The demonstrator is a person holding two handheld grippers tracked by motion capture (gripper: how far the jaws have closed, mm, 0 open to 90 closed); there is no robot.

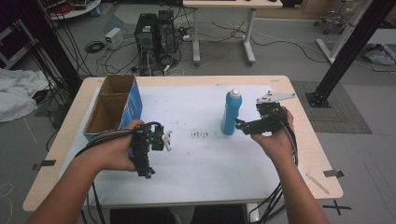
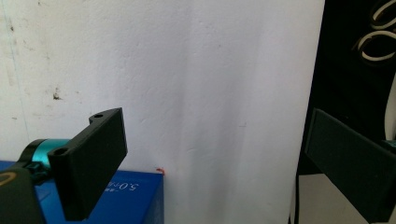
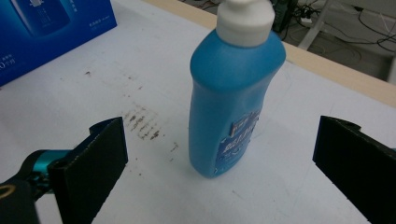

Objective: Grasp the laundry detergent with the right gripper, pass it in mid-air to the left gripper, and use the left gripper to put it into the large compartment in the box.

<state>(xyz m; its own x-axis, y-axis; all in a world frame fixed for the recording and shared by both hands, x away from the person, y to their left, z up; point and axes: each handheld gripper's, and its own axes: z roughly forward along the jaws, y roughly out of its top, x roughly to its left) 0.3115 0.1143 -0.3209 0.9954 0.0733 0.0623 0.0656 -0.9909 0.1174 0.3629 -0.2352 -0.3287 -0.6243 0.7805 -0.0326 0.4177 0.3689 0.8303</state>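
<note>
Right gripper point(image 1: 241, 125) released, jaws wide beside upright blue bottle point(image 3: 233, 93). Advise centring jaws on bottle's mid-body, closing squarely to avoid tipping.

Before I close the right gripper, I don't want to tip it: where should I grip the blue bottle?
Grip the blue bottle at mid-body, below its white cap, approaching level from the right gripper side. It stands upright and tall, so a high grip might topple it.
</note>
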